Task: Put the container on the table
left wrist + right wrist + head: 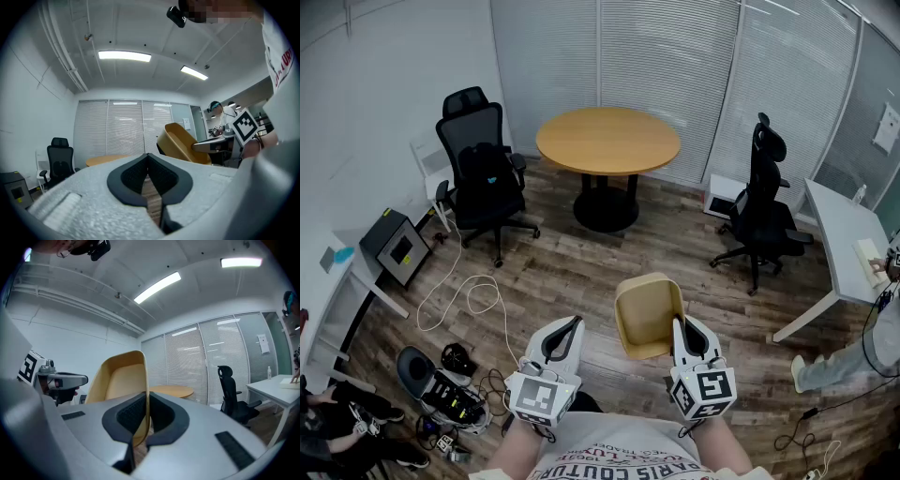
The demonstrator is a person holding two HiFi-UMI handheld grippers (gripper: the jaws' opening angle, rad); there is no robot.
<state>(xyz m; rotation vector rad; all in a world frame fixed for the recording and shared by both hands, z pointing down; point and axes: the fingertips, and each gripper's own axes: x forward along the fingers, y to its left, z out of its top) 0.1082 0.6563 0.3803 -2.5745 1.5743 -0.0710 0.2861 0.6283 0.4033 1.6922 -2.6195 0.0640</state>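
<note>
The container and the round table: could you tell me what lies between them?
Only bare floor separates container and table, as the head view shows.

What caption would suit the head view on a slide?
Right tongs grip a tan container by its rim; left tongs shut, empty; round wooden table ahead.

Up on the head now, staring steeply down, well back from the table and facing it. Down on the left gripper, peering level along the jaws, table far ahead. Over on the right gripper, level too, table ahead past the container, close up. Shared across all three: table and the blinds behind it.
</note>
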